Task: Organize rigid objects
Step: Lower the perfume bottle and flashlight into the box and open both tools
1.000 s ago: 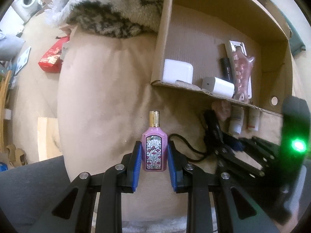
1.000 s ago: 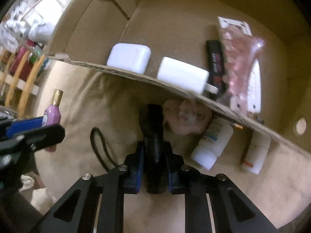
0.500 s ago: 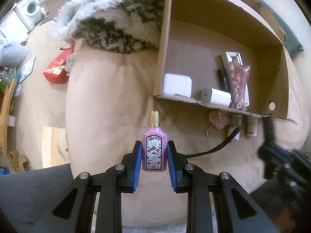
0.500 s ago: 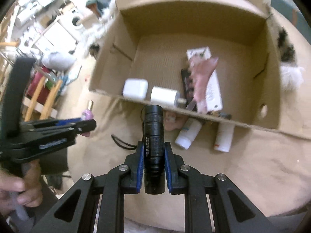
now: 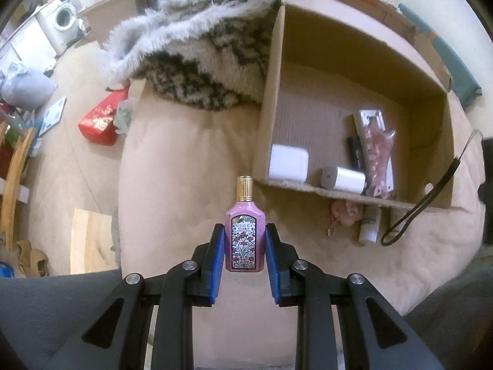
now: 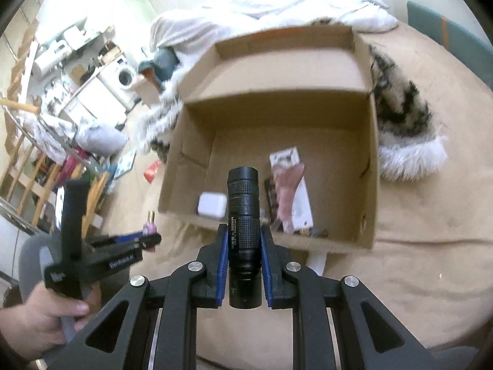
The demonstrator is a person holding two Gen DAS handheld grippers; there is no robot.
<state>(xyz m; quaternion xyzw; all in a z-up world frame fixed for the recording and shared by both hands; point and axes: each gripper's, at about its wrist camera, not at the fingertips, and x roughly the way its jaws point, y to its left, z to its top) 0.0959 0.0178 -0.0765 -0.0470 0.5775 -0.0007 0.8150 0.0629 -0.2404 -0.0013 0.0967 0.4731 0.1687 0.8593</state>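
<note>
I have both grippers loaded above the beige bed cover (image 5: 172, 160). My left gripper (image 5: 244, 246) pinches the pink perfume bottle (image 5: 245, 237) upright between its blue pads, just short of the near left corner of the cardboard box (image 5: 431, 67). My right gripper (image 6: 243, 246) is clamped on the black flashlight (image 6: 243, 225), held over the box's near wall, its black wrist loop (image 5: 422, 203) hanging down.

By my judgement the sorting is partly done. Inside the box I count five things: a white case (image 5: 288, 162), a white charger block (image 5: 343, 179), a dark tube (image 5: 355, 155), a pink comb (image 5: 379, 151) and the white card (image 5: 369, 117) under it. Two items are in my grip. Still outside, along the near wall, lie one pink charm (image 5: 346, 212), one white tube (image 5: 369, 226) and what looks like a second tube, mostly hidden.
</note>
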